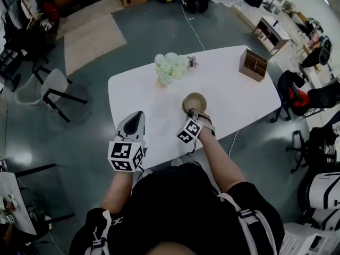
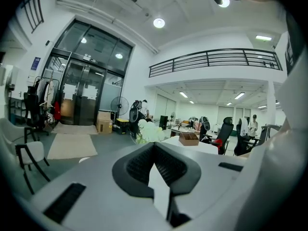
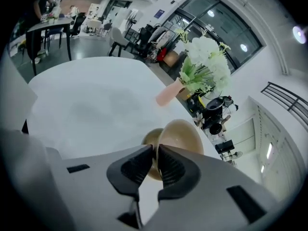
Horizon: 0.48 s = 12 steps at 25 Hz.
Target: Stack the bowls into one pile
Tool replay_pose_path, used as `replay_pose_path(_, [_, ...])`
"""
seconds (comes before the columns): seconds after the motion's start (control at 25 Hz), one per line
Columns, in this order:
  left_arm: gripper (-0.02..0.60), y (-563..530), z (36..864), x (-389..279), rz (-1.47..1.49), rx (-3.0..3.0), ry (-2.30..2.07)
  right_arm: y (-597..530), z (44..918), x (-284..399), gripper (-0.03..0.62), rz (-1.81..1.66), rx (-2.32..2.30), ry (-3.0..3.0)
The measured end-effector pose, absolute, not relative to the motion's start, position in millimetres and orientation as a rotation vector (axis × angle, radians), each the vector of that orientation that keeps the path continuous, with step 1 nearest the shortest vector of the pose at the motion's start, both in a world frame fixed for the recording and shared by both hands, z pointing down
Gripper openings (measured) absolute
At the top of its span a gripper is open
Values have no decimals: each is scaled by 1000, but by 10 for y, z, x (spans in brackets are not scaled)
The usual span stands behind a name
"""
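Markers of black and white squares are showing on two cubes, one on each hand-held gripper. Over the white surface (image 3: 86,105), the right hand-held gripper (image 3: 155,149) is pinching the rim of a pale tan bowl (image 3: 182,134). What looks like a second, darker bowl (image 3: 147,139) is touching its left side. In the head view the two are reading as one. The left hand-held gripper (image 1: 136,116) is hanging at the surface's near edge with its jaws pressed together on nothing. One bouquet (image 1: 171,67) and one wooden organiser (image 1: 253,64) are standing farther back.
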State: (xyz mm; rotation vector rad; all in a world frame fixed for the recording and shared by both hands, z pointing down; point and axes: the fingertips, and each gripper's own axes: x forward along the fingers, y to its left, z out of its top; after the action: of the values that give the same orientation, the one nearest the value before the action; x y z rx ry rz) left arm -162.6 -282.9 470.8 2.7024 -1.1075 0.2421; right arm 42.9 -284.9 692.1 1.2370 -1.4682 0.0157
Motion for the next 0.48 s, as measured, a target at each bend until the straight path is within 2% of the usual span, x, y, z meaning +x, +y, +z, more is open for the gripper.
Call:
replay_pose_path(0.4, [12, -2894, 4703, -1642, 244, 2692, -1130, -2890, 7079, 414, 98, 104, 1217, -1509])
replay_pose_path(0.48, [12, -2908, 4708, -1652, 243, 2690, -1129, -2922, 7054, 361, 130, 133, 1246, -1544])
